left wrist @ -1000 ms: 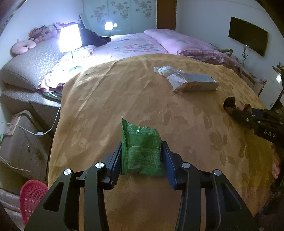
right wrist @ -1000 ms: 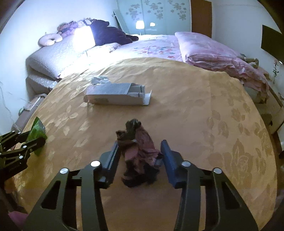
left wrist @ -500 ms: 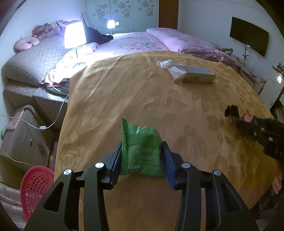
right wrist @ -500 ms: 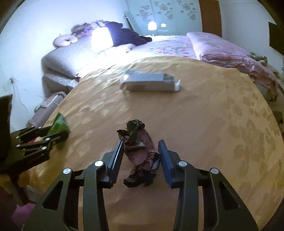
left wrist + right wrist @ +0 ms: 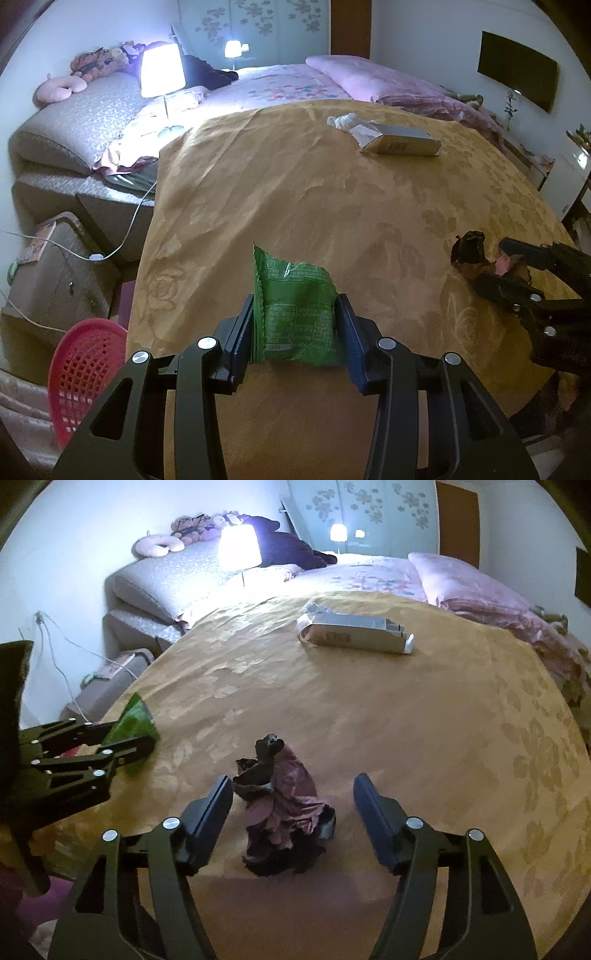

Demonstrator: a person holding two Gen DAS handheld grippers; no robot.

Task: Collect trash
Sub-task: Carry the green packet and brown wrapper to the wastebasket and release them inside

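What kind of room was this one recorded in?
A bedroom, most likely: a bed with a pink pillow, a lit bedside lamp, and plush toys by the wall.

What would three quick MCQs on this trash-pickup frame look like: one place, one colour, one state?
1. Where does the grey carton lie?
A. in the red basket
B. on the far part of the yellow bedspread
C. between the left gripper's fingers

2. What colour is the snack packet in the left gripper?
A. green
B. white
C. blue

3. How do the jaws of the right gripper stand?
A. clamped on the dark crumpled wrapper
B. apart, having just been opening, with the wrapper between them
C. shut on nothing

Key:
1 B, the carton rests far out on the bedspread.
2 A, the packet is green.
3 B, gaps show beside the dark crumpled wrapper.
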